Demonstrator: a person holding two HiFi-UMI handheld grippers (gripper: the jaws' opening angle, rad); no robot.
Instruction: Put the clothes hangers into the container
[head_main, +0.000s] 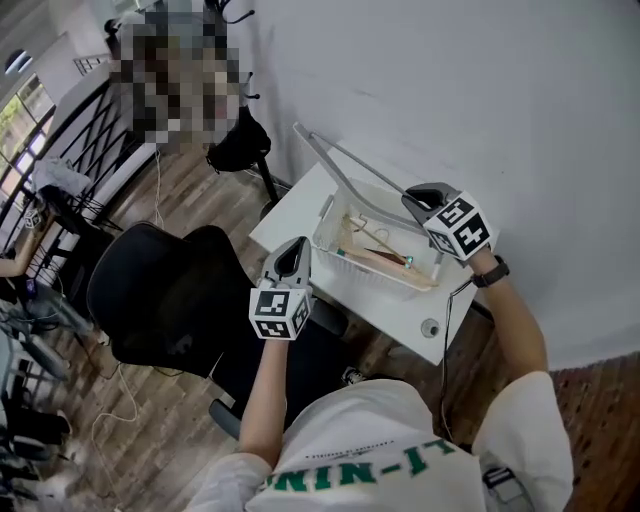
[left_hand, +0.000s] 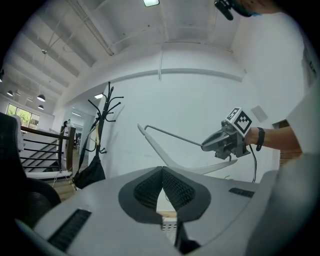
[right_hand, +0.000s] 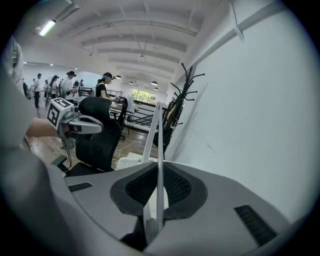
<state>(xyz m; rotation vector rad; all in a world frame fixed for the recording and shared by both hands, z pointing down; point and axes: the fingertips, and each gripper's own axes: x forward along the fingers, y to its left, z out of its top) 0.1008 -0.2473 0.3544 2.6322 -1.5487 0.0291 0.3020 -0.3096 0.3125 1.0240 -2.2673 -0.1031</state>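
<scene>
A grey plastic hanger (head_main: 345, 178) hangs in the air above the table, slanting up toward the wall. My right gripper (head_main: 420, 198) is shut on its thin rod, which runs up between the jaws in the right gripper view (right_hand: 160, 145). The left gripper view shows the same hanger (left_hand: 172, 137) held out from the right gripper (left_hand: 207, 146). A clear container (head_main: 330, 250) stands on the white table (head_main: 298, 205) with wooden hangers (head_main: 385, 258) lying inside. My left gripper (head_main: 295, 250) hovers at the container's near left side, shut and holding nothing (left_hand: 162, 171).
A black office chair (head_main: 170, 300) stands left of the table. Against the white wall is a coat rack (left_hand: 102, 115) with a black bag (left_hand: 90, 172). A small round object (head_main: 430, 327) lies on the table's near corner. Several people stand far off (right_hand: 102, 85).
</scene>
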